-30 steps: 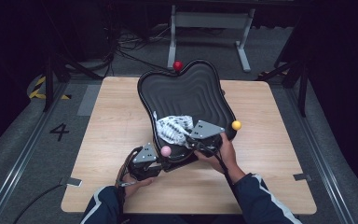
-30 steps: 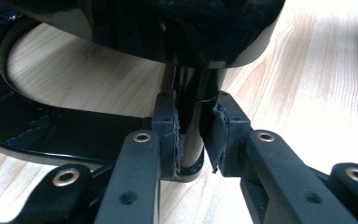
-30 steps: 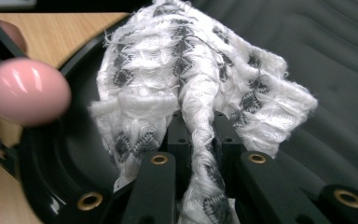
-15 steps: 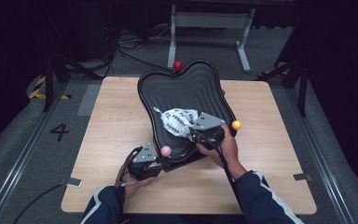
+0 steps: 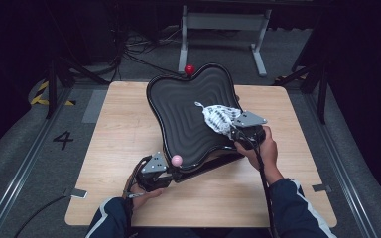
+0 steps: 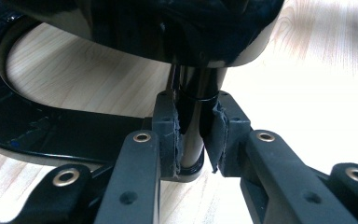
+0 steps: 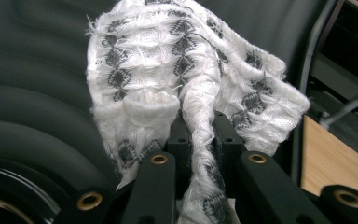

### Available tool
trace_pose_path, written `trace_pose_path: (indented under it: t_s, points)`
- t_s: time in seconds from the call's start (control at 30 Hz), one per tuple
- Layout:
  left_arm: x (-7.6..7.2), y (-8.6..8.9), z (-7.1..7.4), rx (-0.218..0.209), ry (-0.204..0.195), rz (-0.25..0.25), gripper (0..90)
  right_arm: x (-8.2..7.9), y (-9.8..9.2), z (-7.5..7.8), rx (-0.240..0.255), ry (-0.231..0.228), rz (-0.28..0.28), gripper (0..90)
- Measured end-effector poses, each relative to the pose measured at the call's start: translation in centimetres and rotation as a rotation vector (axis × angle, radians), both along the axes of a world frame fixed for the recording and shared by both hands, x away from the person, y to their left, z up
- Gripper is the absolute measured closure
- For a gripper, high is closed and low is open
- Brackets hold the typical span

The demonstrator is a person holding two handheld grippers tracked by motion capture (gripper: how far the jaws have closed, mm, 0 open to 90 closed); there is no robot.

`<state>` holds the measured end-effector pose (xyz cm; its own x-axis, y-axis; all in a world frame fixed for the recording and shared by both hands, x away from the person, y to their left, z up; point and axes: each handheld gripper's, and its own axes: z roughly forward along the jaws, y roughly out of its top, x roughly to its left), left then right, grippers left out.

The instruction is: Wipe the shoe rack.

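High view: on a light wooden counter [image 5: 114, 148], a black, ripple-surfaced tray [image 5: 188, 119] with a wavy rim sits tilted on a dark stand, a red ball [image 5: 189, 69] at its far edge and a pink ball [image 5: 176, 160] at its near corner. The left hand-held gripper [image 5: 164, 173] grips under the tray's near corner beside the pink ball, while the right hand-held gripper [image 5: 233, 130] presses a white cloth [image 5: 218, 118] with a dark woven pattern onto the tray's right side, apparently mid-wipe.

Left gripper view: both jaws are closed tight on a glossy black post [image 6: 193, 116] beneath the tray's underside, the curved black base [image 6: 51, 135] of the stand lying on the counter behind. This grip looks to be steadying the tray.

Right gripper view: the jaws are clamped on a bunched fold of the cloth [image 7: 191, 79], which fans out above them against the tray's dark ridges [image 7: 28, 107].

Risks from here: only a narrow fold sits between the right pads, so a drag across the ridges could pull the cloth free or leave it snagged on the rim. Pressing hard near the tray's edge could rock or tip the tilted tray if the left grip on the smooth post slips. The pink ball, close to the left hand-held gripper, could be knocked.
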<state>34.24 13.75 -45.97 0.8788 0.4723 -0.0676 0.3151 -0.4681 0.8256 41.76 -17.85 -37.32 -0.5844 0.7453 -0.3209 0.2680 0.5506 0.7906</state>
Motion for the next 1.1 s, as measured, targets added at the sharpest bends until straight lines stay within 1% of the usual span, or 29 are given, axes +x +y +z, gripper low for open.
trace_pose_path:
  t_s: [0.13,0.27,0.37,0.5,0.57,0.67,0.73,0.87,1.0,1.1]
  points:
    - [0.0,0.0,0.0,-0.001,0.001,-0.001,74.0,0.2,-1.2,-0.2,-0.004,0.007,-0.021,81.1]
    - [0.0,0.0,0.0,-0.002,0.002,-0.003,74.0,0.2,-2.1,-0.2,0.004,0.012,-0.034,81.1]
    - [0.0,0.0,0.0,-0.001,0.003,-0.003,73.9,0.1,-1.9,-0.3,-0.002,0.007,-0.036,81.1]
    - [0.1,0.1,0.0,-0.003,0.007,-0.006,73.9,-0.1,-1.3,-0.2,-0.001,0.008,-0.016,81.1]
    - [0.1,0.1,0.0,-0.003,0.009,-0.008,73.8,-0.2,-0.9,-0.2,-0.003,0.006,0.001,81.1]
    - [0.1,0.1,0.0,0.001,0.010,-0.010,73.8,-0.3,-0.4,-0.1,0.001,0.005,0.011,81.1]
    - [0.1,0.1,0.0,-0.003,0.009,-0.010,73.8,-0.3,0.2,0.0,0.014,0.014,0.034,81.1]
    - [0.1,0.1,-0.1,-0.001,0.004,-0.010,73.9,-0.6,1.9,0.2,0.002,0.013,0.077,81.1]
    - [0.1,0.1,-0.1,-0.001,0.000,-0.012,73.9,-1.0,3.5,0.2,0.003,0.009,0.124,81.1]
    - [0.1,0.1,-0.1,-0.001,0.002,-0.009,74.0,-1.5,5.3,0.3,-0.004,0.004,0.176,81.0]
